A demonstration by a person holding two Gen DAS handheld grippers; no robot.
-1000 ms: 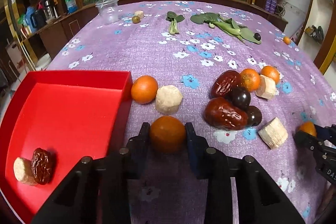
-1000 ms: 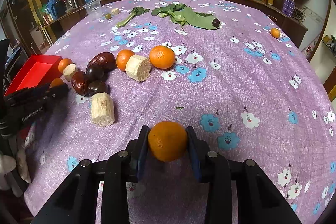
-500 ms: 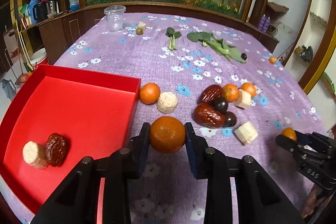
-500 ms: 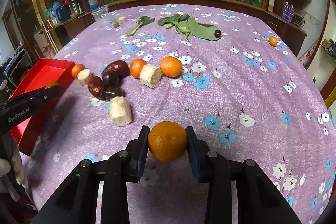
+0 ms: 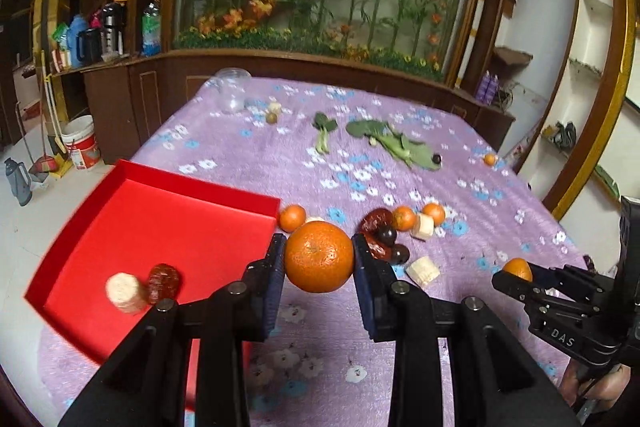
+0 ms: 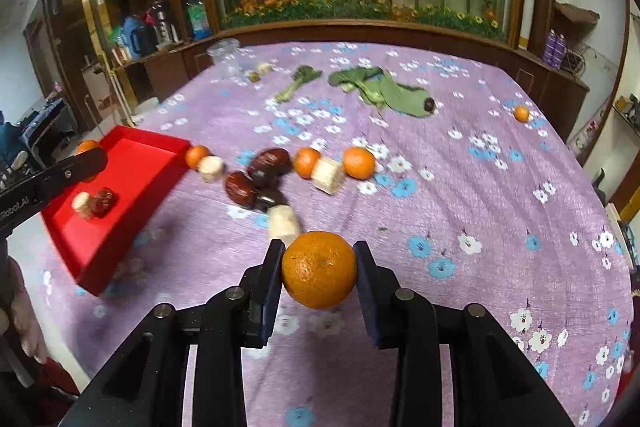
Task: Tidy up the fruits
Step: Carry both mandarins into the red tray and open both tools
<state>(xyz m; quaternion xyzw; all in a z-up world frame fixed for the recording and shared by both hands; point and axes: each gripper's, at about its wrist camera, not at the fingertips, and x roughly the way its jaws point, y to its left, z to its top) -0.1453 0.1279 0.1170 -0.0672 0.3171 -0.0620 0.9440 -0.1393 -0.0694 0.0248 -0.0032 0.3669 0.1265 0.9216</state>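
Note:
My left gripper (image 5: 319, 257) is shut on an orange (image 5: 319, 255) and holds it in the air by the right rim of the red tray (image 5: 168, 183). In the tray lie a pale round chunk (image 5: 125, 292) and a red date (image 5: 164, 281). My right gripper (image 6: 319, 269) is shut on a second orange (image 6: 319, 269), raised above the purple flowered cloth (image 6: 480, 207). A loose pile of dates (image 6: 269, 161), oranges (image 6: 359, 163) and pale chunks (image 6: 328, 175) lies right of the tray (image 6: 132, 147). The right gripper (image 5: 516, 277) also shows at the right of the left wrist view.
Green leaves (image 6: 380, 87) with a dark fruit (image 6: 429, 103), a clear cup (image 6: 226, 57) and a small orange (image 6: 521, 113) lie at the far side of the table. A wooden counter with bottles (image 5: 112, 31) and a glass plant display stand behind. A white bucket (image 5: 80, 139) is on the floor.
Both grippers rose with their oranges, so the table looks farther away. The left one drew back from the pile; the tray now shows whole.

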